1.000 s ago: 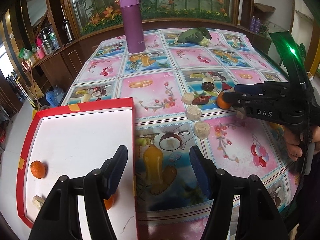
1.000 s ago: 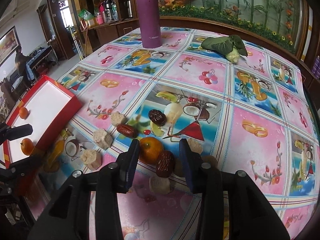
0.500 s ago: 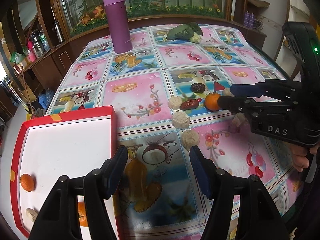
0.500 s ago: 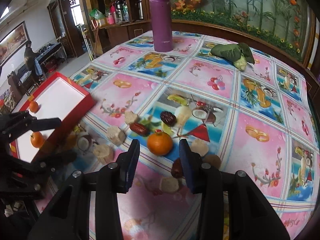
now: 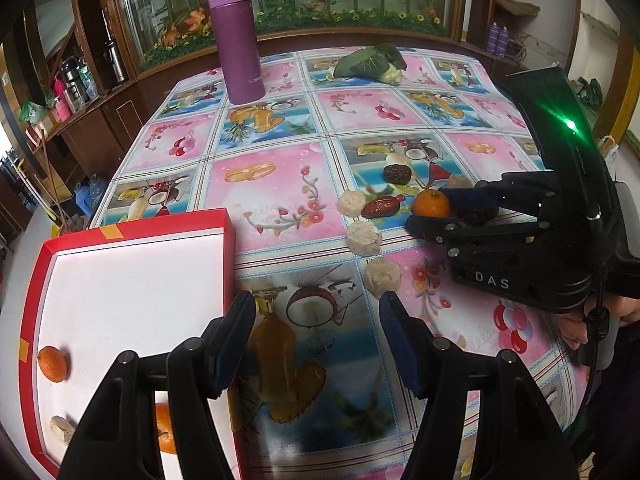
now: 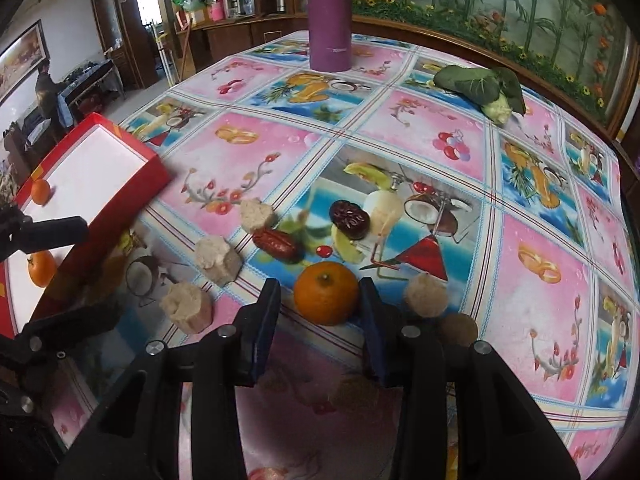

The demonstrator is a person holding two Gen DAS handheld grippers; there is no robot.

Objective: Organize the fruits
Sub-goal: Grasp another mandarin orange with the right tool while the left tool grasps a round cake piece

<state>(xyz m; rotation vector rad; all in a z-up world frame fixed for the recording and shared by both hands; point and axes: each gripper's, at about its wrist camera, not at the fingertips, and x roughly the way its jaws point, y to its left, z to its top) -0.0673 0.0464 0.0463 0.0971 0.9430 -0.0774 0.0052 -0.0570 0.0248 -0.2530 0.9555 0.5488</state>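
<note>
Glossy fruit-print oilcloth covers the surface (image 5: 272, 200), pink and blue squares running to a dark wooden ledge at the top of both frames, with a planted glass case behind it. Low in the right wrist view, the right gripper (image 6: 320, 304) has its fingers spread either side of the tangerine (image 6: 326, 298), a round, dimpled orange fruit sitting on the cloth; the right pad looks to be touching the peel, though I can't tell for certain. From the left wrist view that same tangerine (image 5: 431, 203) shows at centre right, between the black fingertips. Tight quarters there: a wrinkled red date (image 6: 278, 244) and a darker date (image 6: 349, 219) lie just above it in the frame, and pale, crumbly chunks (image 6: 218, 258) string out to the lower left. A rounded beige piece (image 6: 425, 294) sits just right of the fingers. Lower left of the left wrist view, the red-rimmed tray (image 5: 224, 264) has a smooth white floor, mostly bare, with two tangerines (image 5: 52, 364) and one pale chunk near its bottom-left corner. The left gripper (image 5: 316, 340) hangs over the cloth just right of the tray's edge, fingers wide apart, nothing between them. Plenty of open cloth lies between tray and fruit cluster. Far back stand a purple flask (image 5: 236, 38) and leafy greens (image 5: 368, 65).
</note>
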